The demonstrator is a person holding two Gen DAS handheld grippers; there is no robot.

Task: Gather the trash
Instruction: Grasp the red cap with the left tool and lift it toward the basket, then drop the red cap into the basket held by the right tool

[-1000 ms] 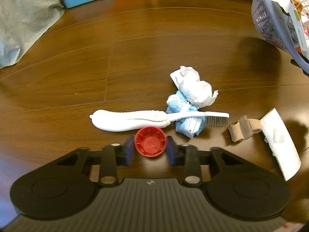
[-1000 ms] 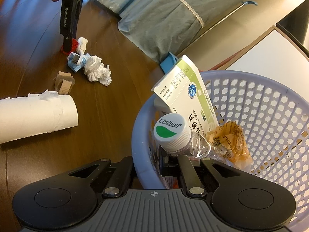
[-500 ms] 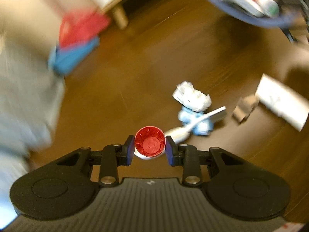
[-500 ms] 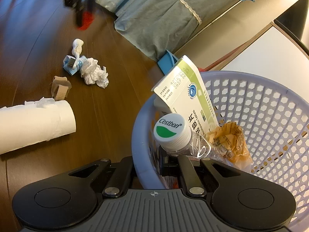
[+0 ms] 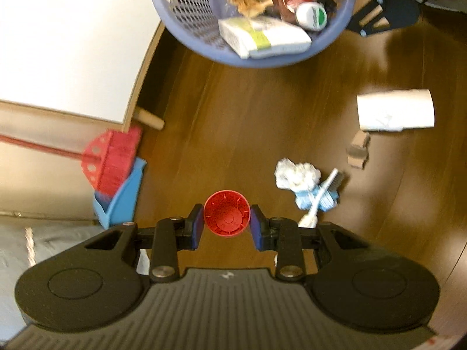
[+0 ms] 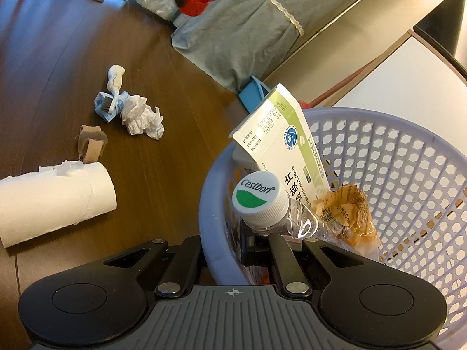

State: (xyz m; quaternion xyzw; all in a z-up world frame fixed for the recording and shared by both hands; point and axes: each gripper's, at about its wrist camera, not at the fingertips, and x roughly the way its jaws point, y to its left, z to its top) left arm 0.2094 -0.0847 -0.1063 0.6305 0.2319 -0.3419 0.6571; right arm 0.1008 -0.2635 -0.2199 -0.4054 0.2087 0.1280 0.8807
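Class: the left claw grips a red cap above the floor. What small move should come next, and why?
Probably carry the red cap onward over the purple basket that the right claw grips by its rim, then open. The left claw holds it short of the basket.

Warm indoor light; the left wrist view is motion-blurred, softest at nine o'clock, with the floor [image 5: 262, 110] shadowed toward two o'clock. The right wrist view is sharp, fisheye bending its edges, sheen at ten o'clock
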